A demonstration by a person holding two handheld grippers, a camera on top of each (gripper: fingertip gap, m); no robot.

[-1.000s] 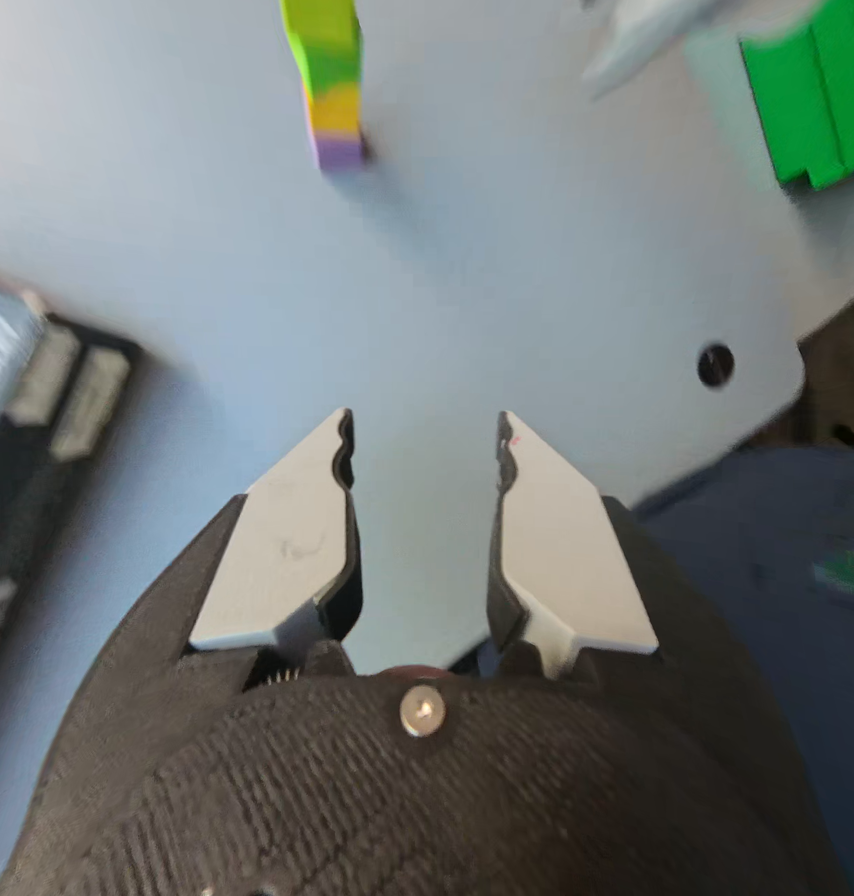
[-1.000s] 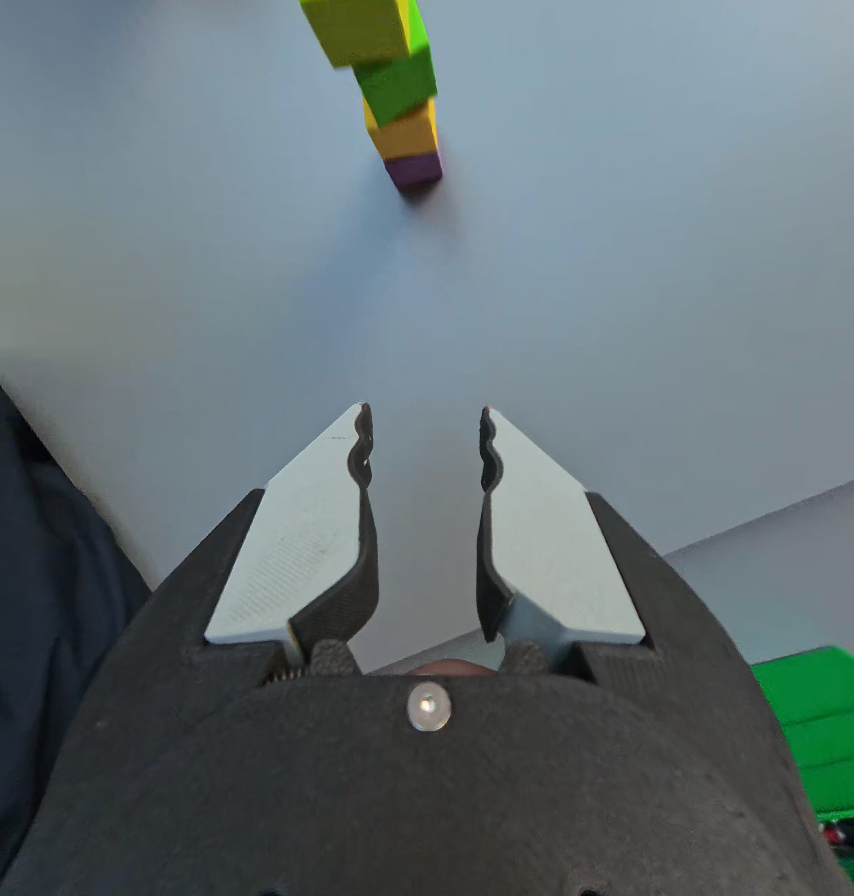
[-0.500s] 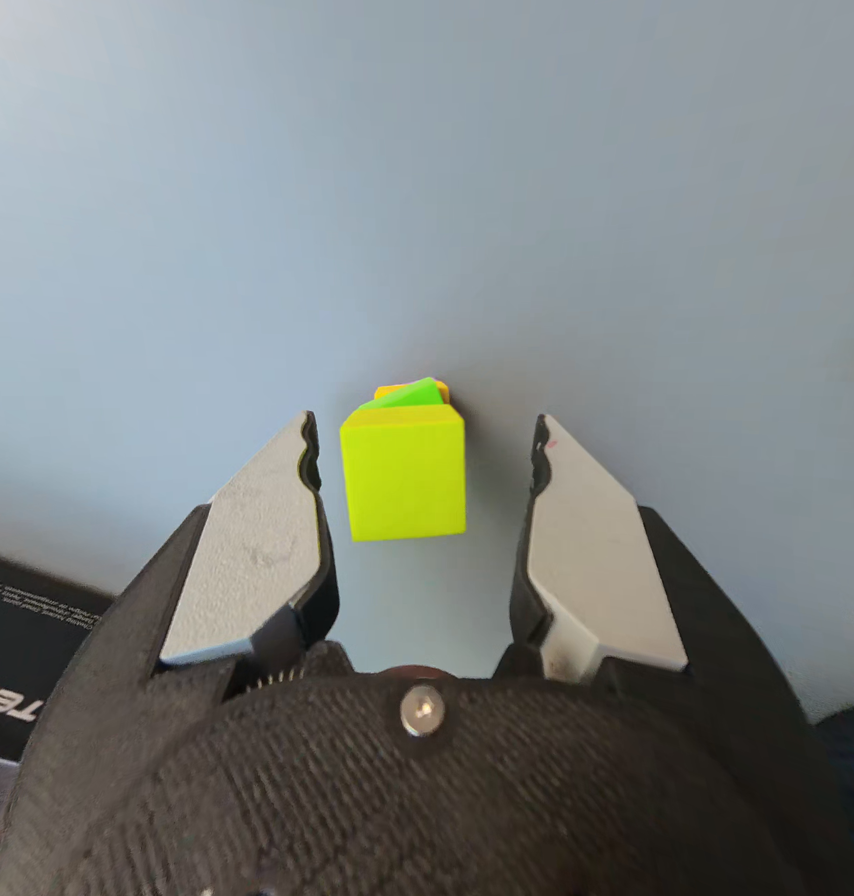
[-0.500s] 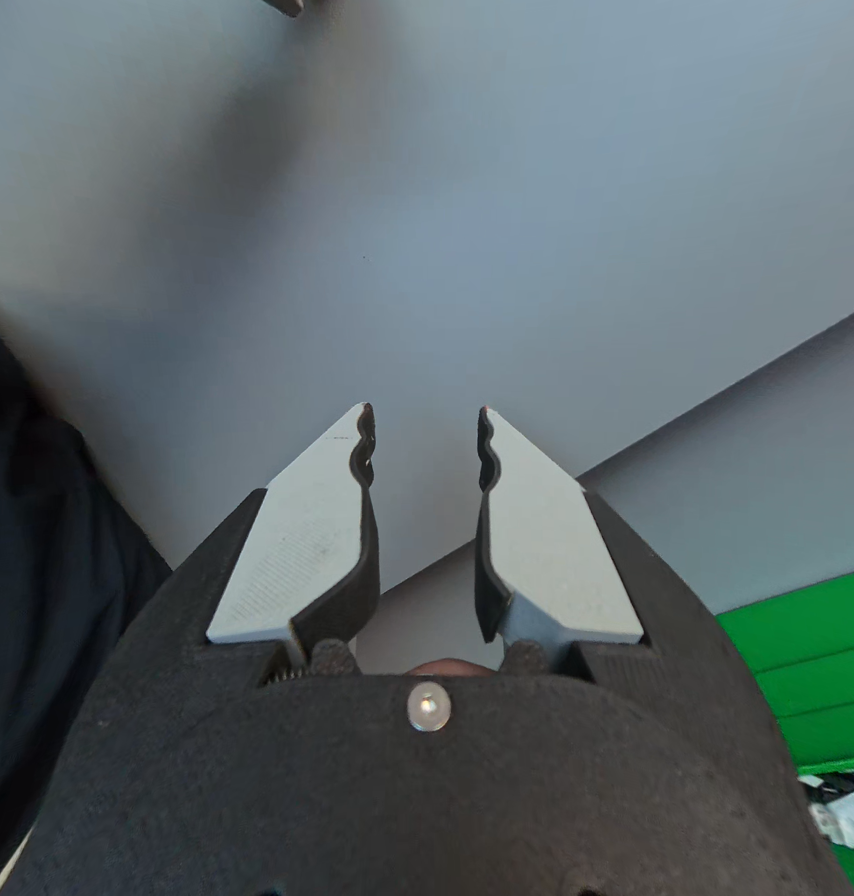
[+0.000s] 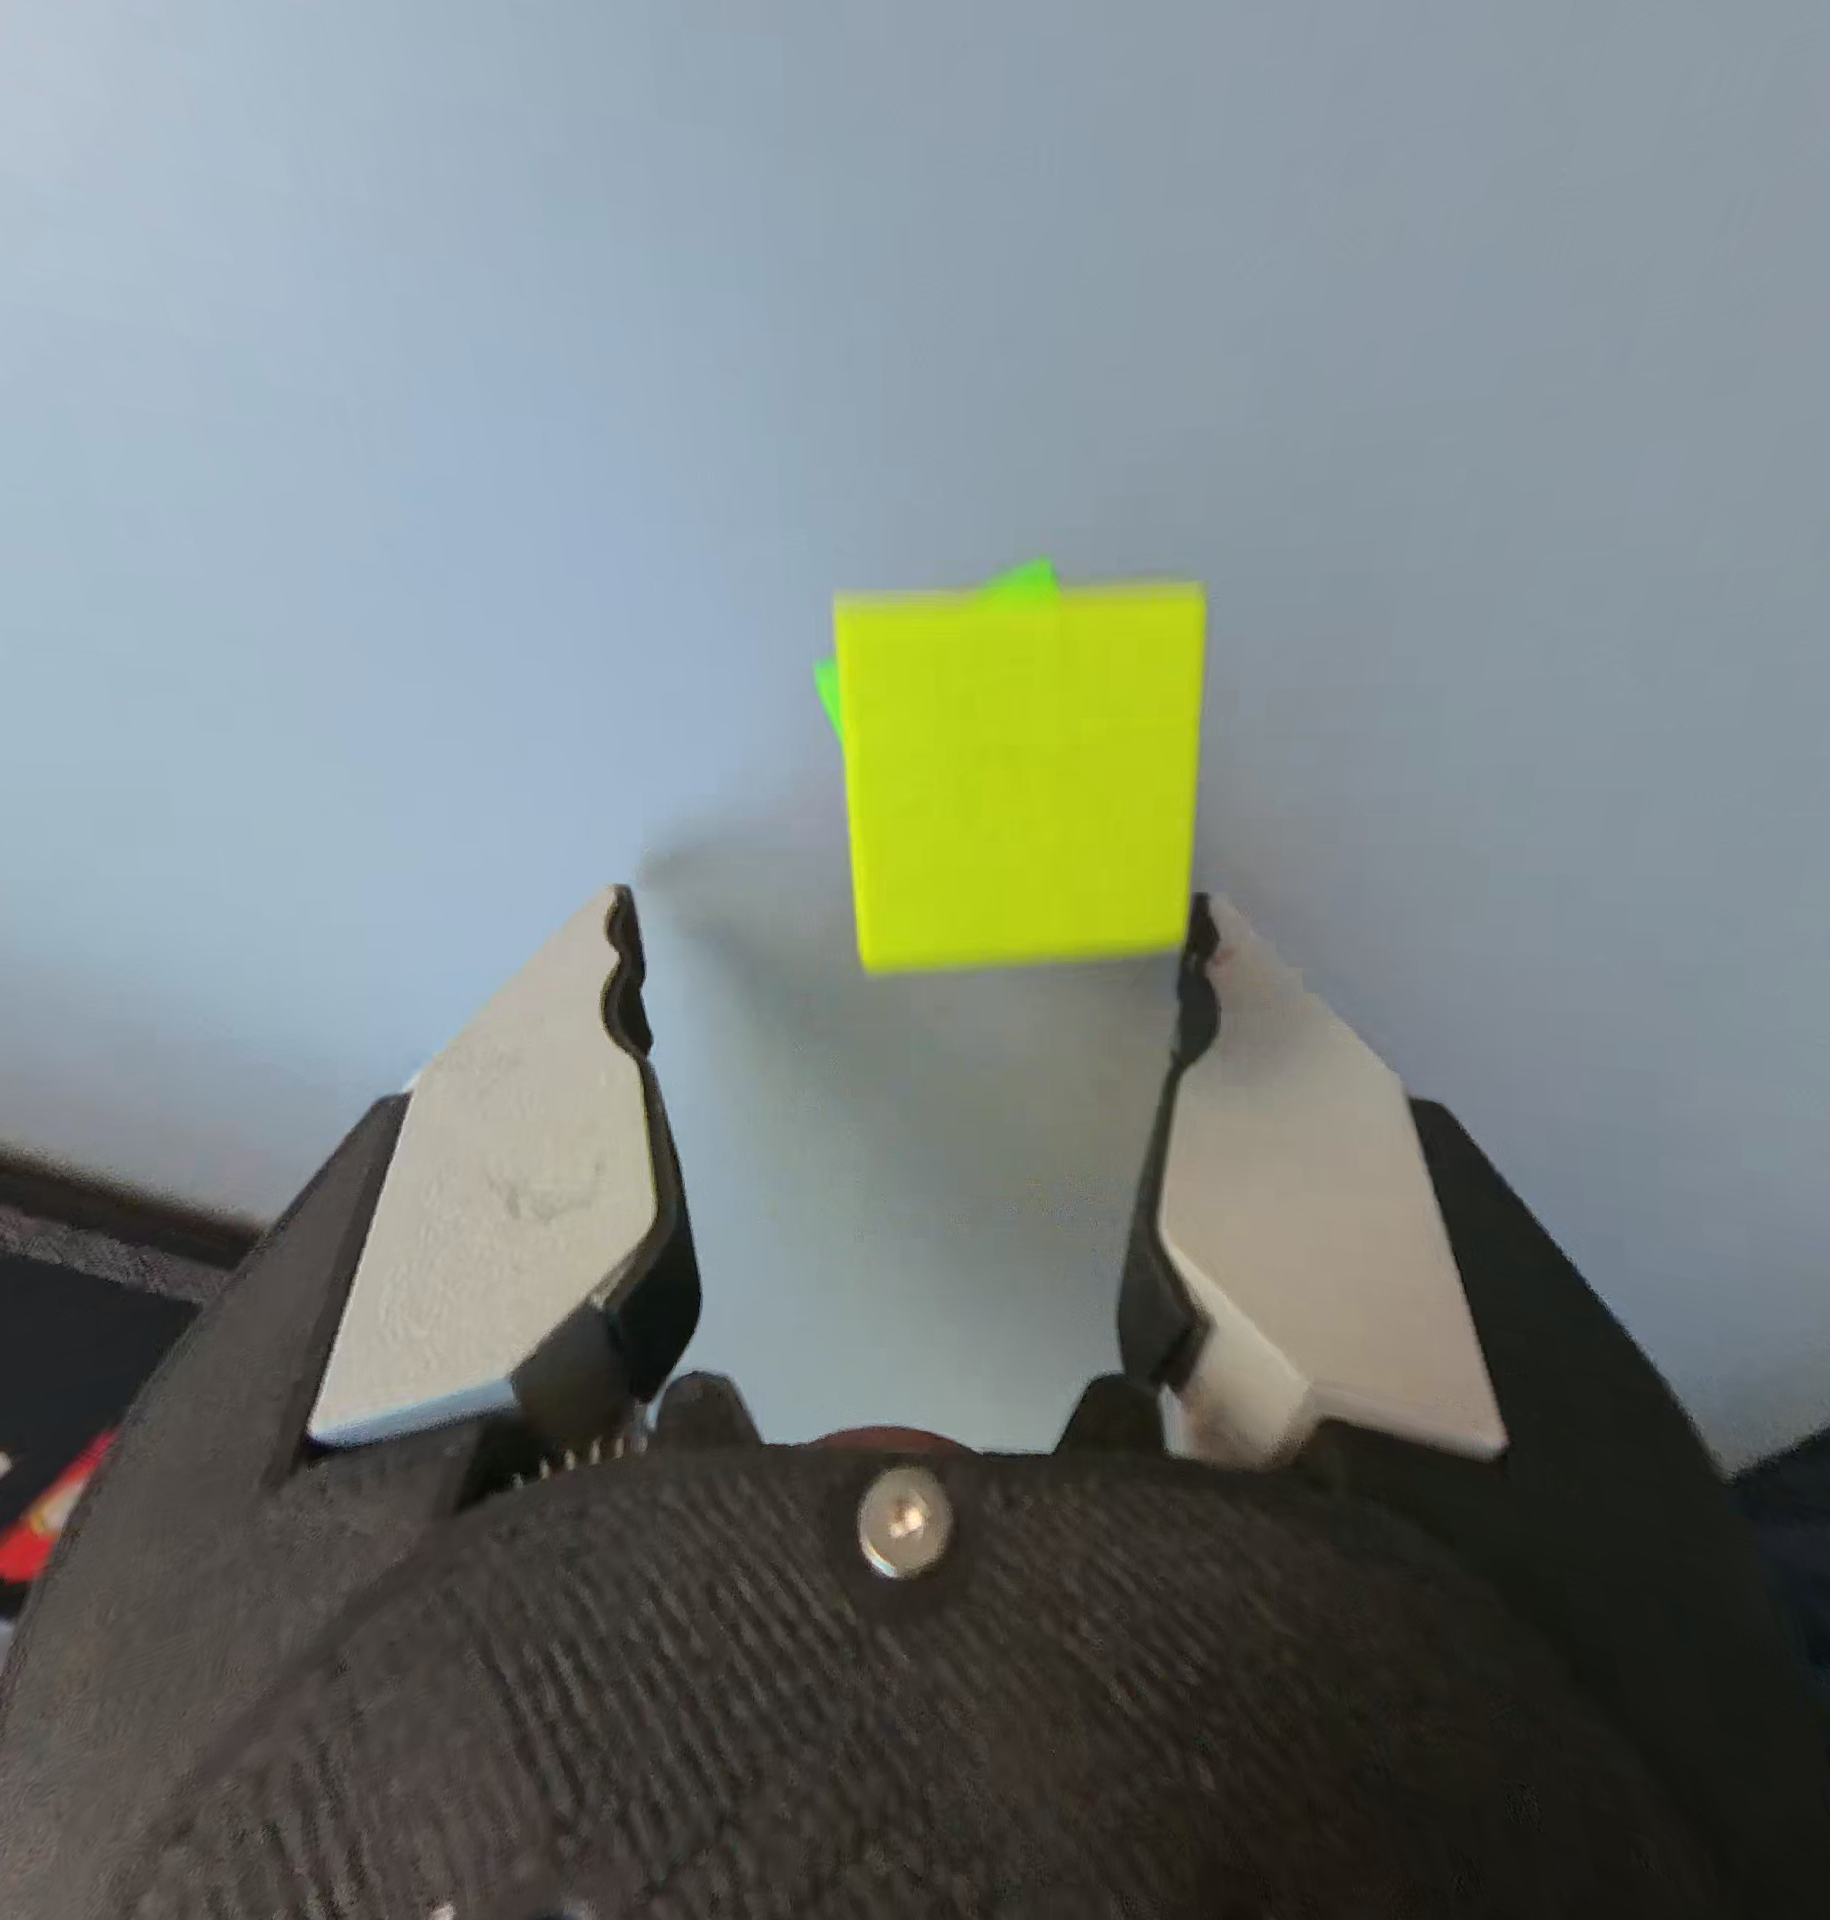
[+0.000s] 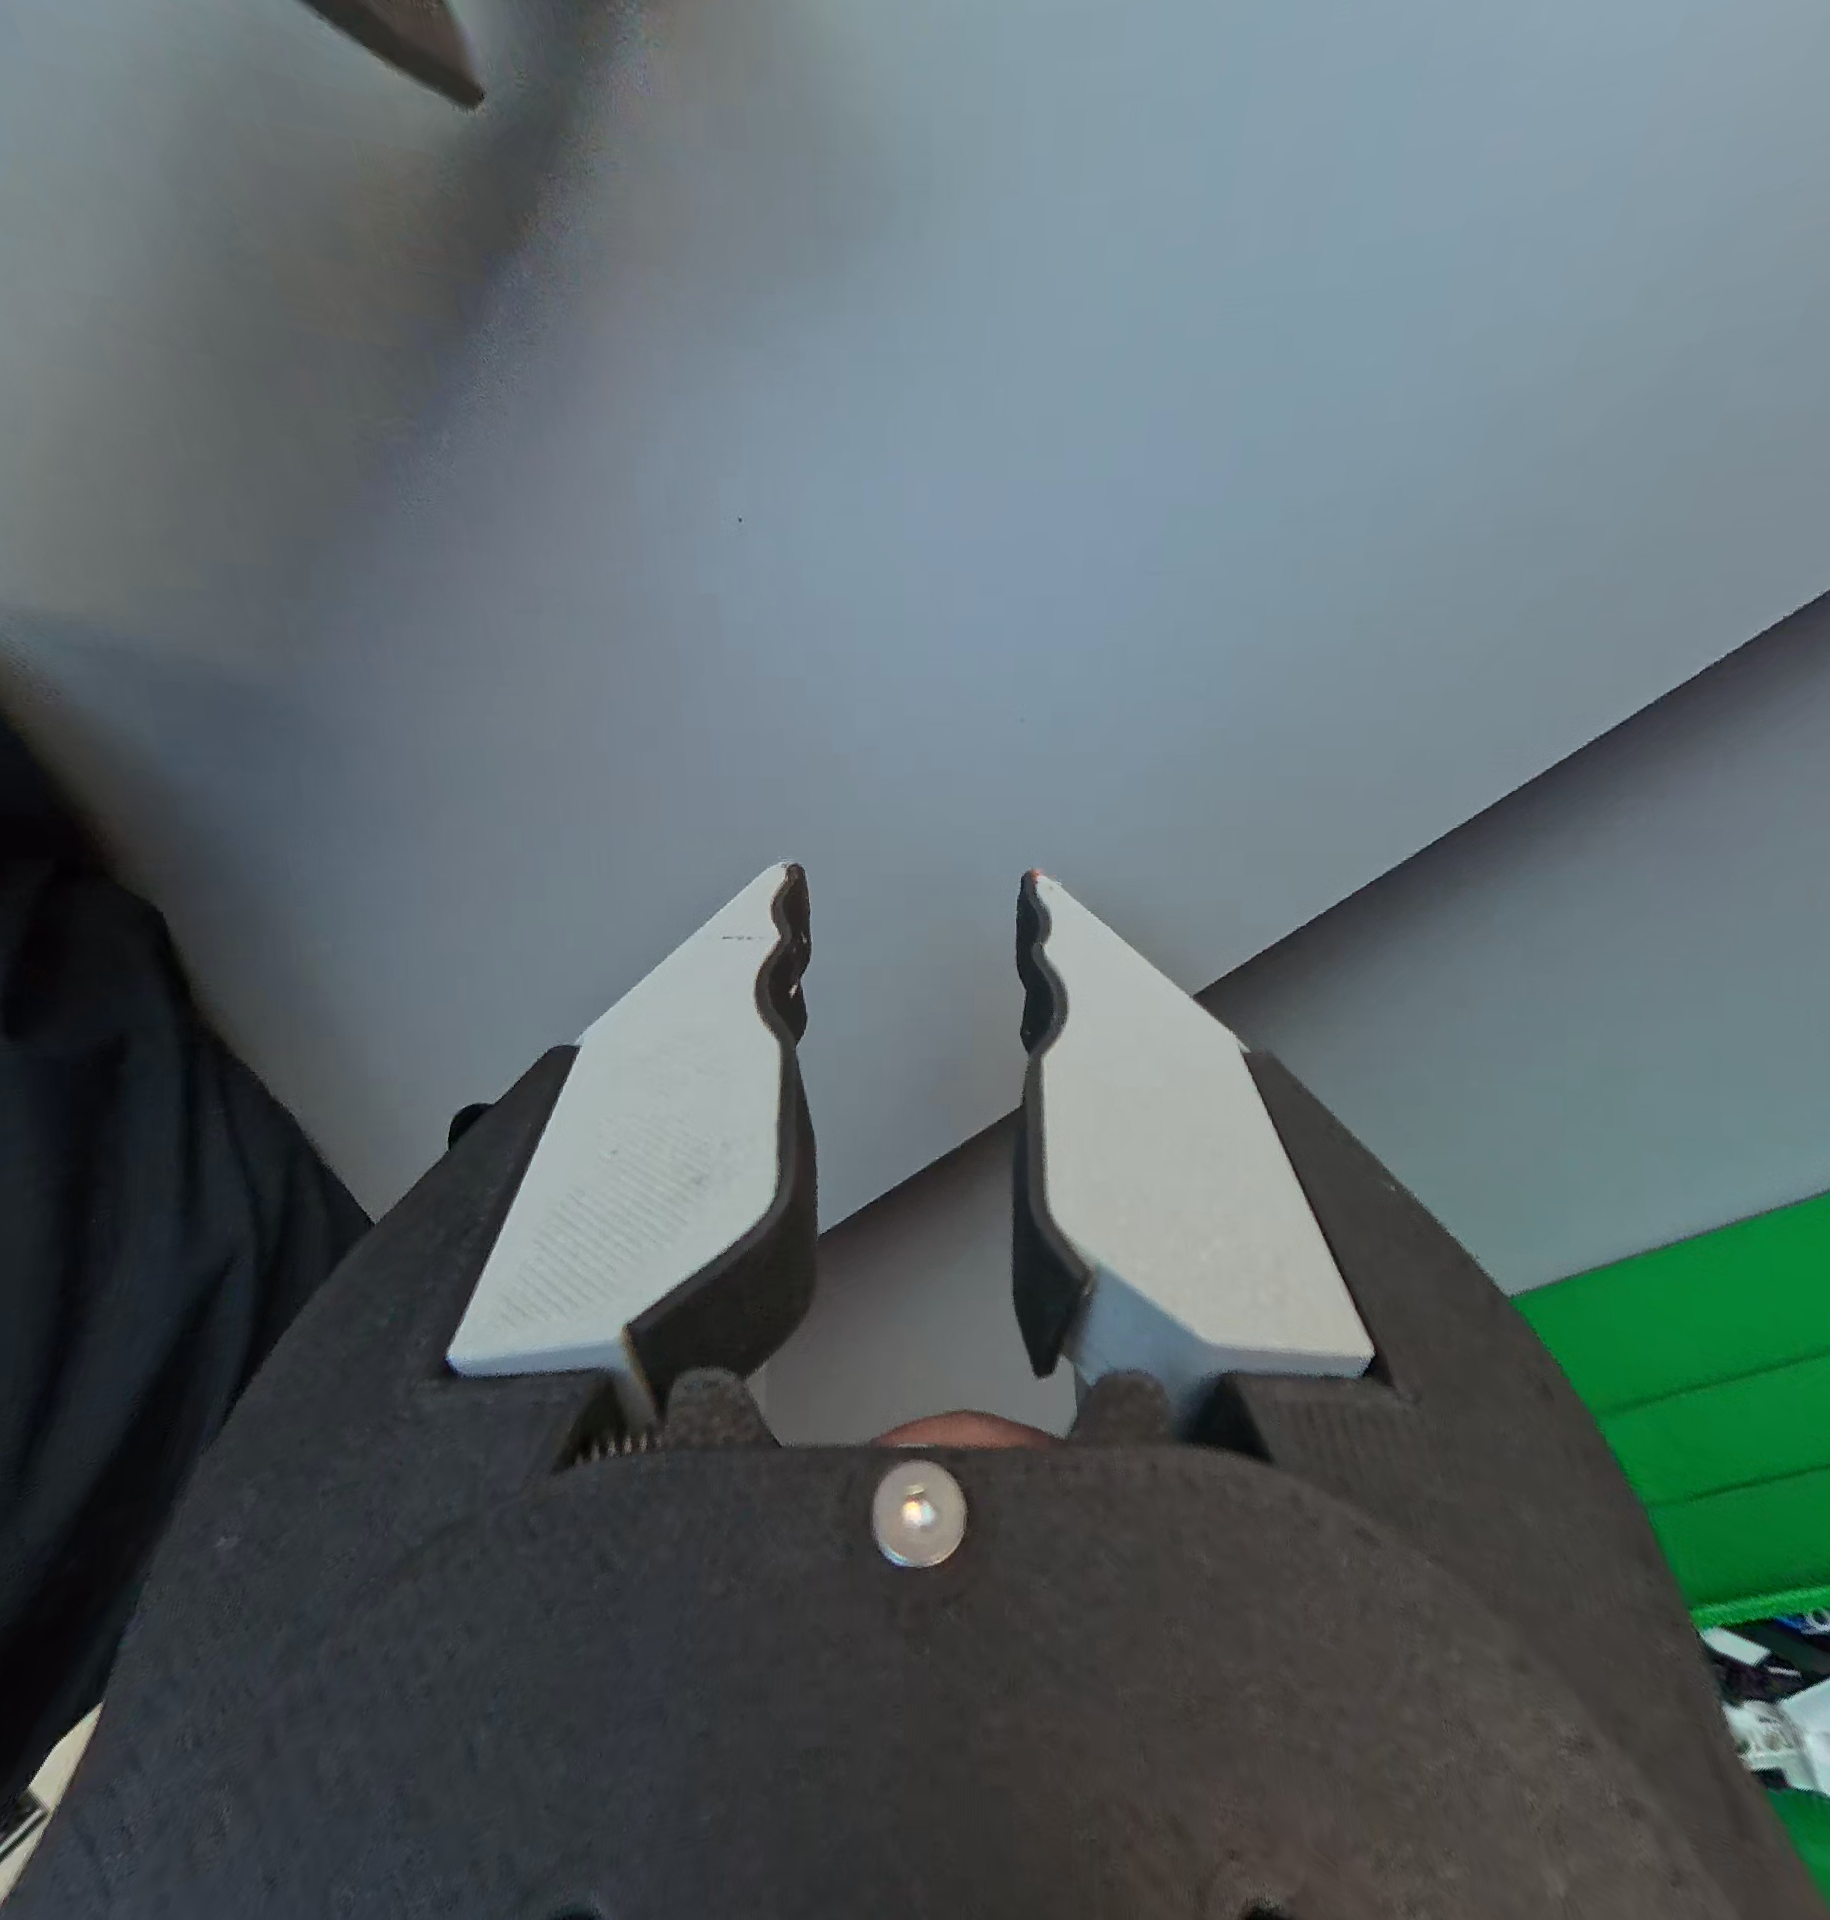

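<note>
Below us, the pale grey counter [image 5: 475, 416] fills most of both views, and its edge runs diagonally past our right claw [image 6: 916, 883], with a green panel [image 6: 1721, 1382] beyond. Our left claw [image 5: 911, 914] is spread wide with nothing in it; a yellow-green block [image 5: 1020, 769] sits just ahead of its tips, close by the right fingertip [image 5: 1207, 935], with a green block [image 5: 1025, 575] peeking from beneath. Our right claw stands partly apart over bare counter, gripping nothing.
</note>
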